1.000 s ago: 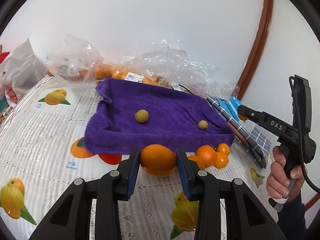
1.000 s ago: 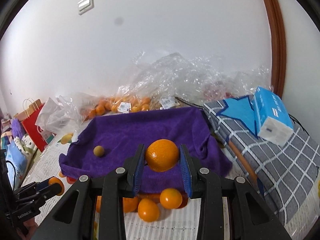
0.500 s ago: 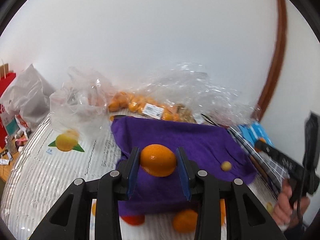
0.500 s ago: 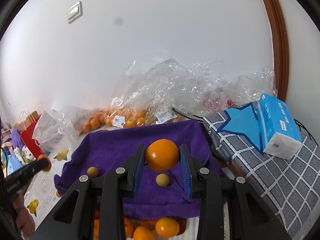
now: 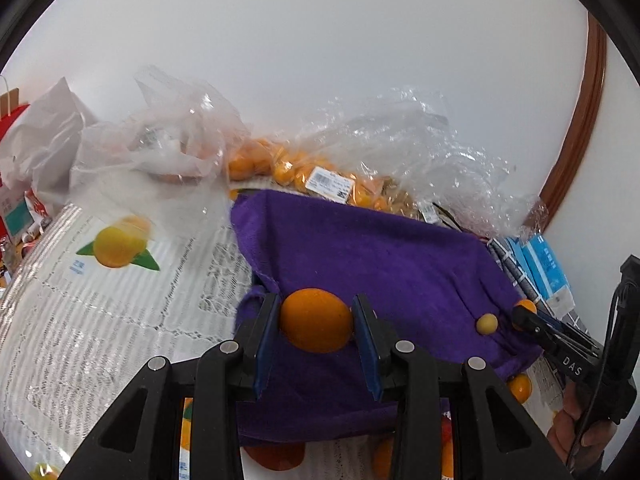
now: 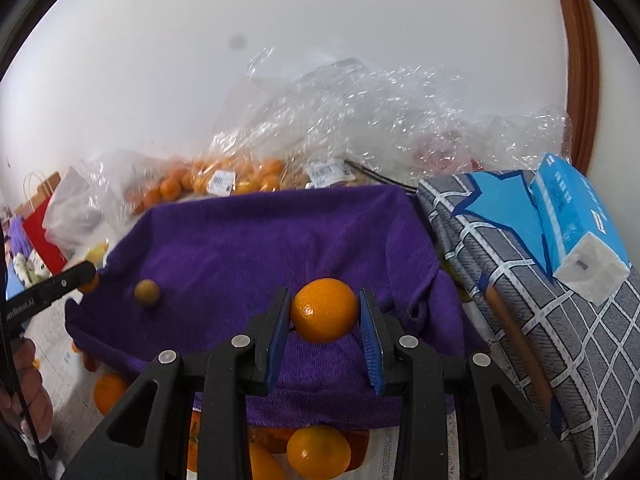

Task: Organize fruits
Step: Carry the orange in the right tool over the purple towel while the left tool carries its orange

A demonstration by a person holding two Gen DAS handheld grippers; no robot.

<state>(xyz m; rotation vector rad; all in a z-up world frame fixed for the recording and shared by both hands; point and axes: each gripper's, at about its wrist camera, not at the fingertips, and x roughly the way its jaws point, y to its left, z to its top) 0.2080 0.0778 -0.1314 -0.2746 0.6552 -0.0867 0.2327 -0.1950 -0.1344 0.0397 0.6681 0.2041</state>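
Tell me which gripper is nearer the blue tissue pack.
Right. The right gripper, holding an orange, is over the purple towel's side by the tissue pack; the left gripper is at the towel's opposite side.

loose oranges (image 6: 318,454) near edge half hidden behind gripper arms, bagged fruit (image 5: 256,160) far side blurred through plastic, hand (image 6: 24,392) cropped at left edge

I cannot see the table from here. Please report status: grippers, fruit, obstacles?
Left gripper shut on an orange. Right gripper shut on another orange. Both over the purple towel. One small brownish fruit lies there; path clear.
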